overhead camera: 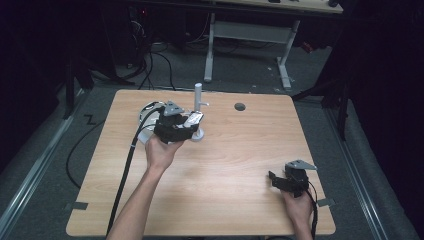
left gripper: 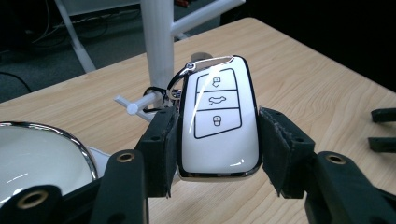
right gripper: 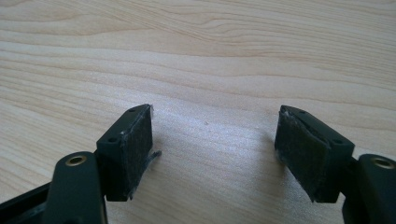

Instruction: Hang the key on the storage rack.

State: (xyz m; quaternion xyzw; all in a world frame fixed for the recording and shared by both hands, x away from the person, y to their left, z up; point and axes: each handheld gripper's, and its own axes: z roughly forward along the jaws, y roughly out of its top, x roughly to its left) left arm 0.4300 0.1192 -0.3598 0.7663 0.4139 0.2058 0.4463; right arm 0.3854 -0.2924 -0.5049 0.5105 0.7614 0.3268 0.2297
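A white car key fob point(left gripper: 219, 126) with chrome trim and three buttons sits upright between the pads of my left gripper point(left gripper: 219, 142), which is shut on its two sides. Its metal ring point(left gripper: 180, 81) is right beside a short peg point(left gripper: 140, 103) of the white stand point(left gripper: 158, 42); whether the ring is on the peg I cannot tell. In the high view the left gripper point(overhead camera: 189, 122) holds the fob point(overhead camera: 193, 119) against the stand point(overhead camera: 198, 100) at the table's far middle. My right gripper point(overhead camera: 274, 179) rests near the front right, open, with bare wood between its pads point(right gripper: 133, 149).
A round white dish with a chrome rim point(overhead camera: 149, 107) lies just left of the stand, close under the left gripper point(left gripper: 51, 128). A dark hole point(overhead camera: 240, 106) marks the wooden table point(overhead camera: 225, 165) to the stand's right. A desk frame stands beyond the far edge.
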